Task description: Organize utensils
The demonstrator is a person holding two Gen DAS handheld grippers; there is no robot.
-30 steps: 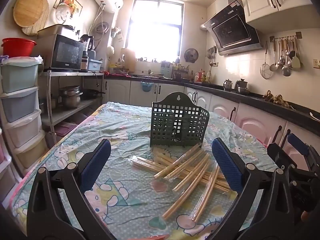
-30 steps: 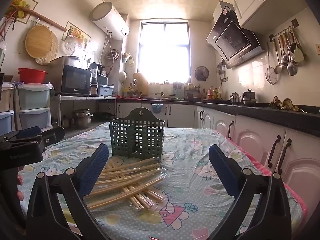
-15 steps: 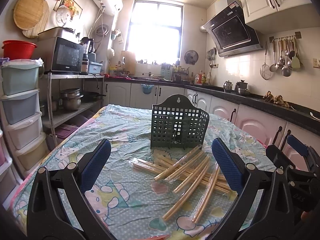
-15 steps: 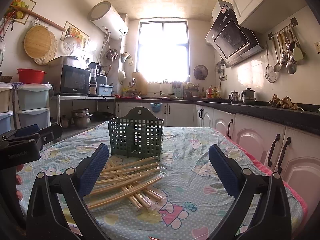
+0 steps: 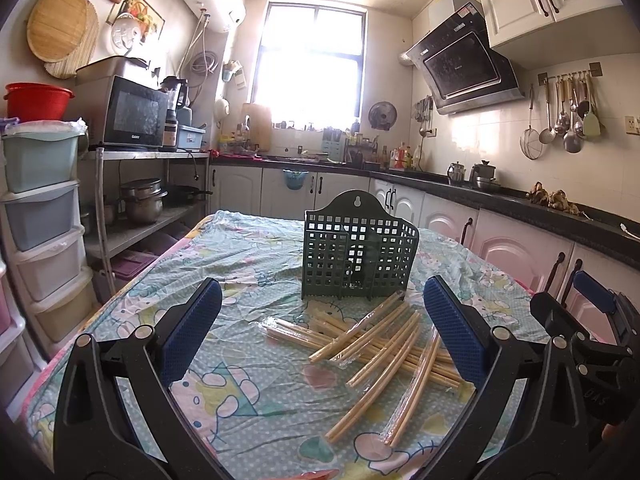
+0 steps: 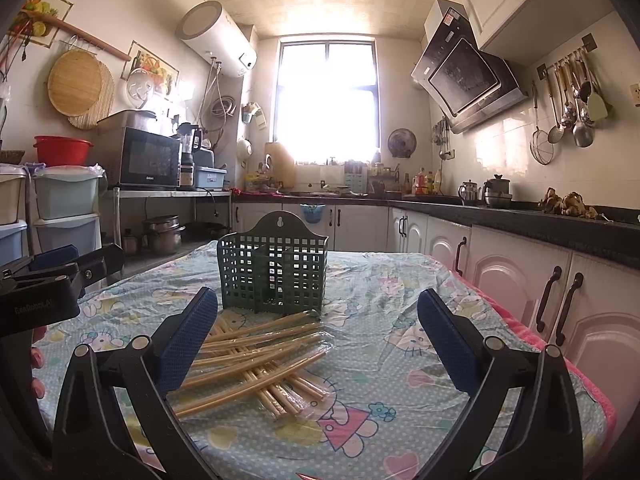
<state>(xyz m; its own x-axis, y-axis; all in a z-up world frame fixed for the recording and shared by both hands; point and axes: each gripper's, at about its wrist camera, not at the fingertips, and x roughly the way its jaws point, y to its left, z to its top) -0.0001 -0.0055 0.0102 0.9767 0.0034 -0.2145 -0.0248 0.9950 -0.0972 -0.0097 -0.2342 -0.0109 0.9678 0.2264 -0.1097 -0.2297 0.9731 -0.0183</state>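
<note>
- Left gripper (image 5: 322,328): held low over near end of table, level, pointed toward window; jaws spread wide, nothing between blue pads (image 5: 196,330).
- Right gripper (image 6: 318,338): same low, level pose beside the left one; jaws spread wide, empty. Also seen at right edge of left view (image 5: 588,320).
- Fingertips of a hand (image 6: 38,372) visible at left edge of right view, under left gripper body.
- Chopsticks (image 5: 380,344): loose crossed pile in clear sleeves, flat on tablecloth (image 5: 248,264), ahead of both grippers, untouched. In right view the pile (image 6: 256,360) lies toward left pad.
- Green basket (image 5: 358,256): upright just behind pile, far tips of some sticks at its base; divider inside; contents cannot be told through mesh.
- Open cloth left of pile and to the right (image 6: 400,320) of it; room behind basket as well.
- Table's right edge near white cabinets (image 6: 520,280); left edge faces shelf rack (image 5: 132,208) and drawer tower (image 5: 40,208), gap between.
</note>
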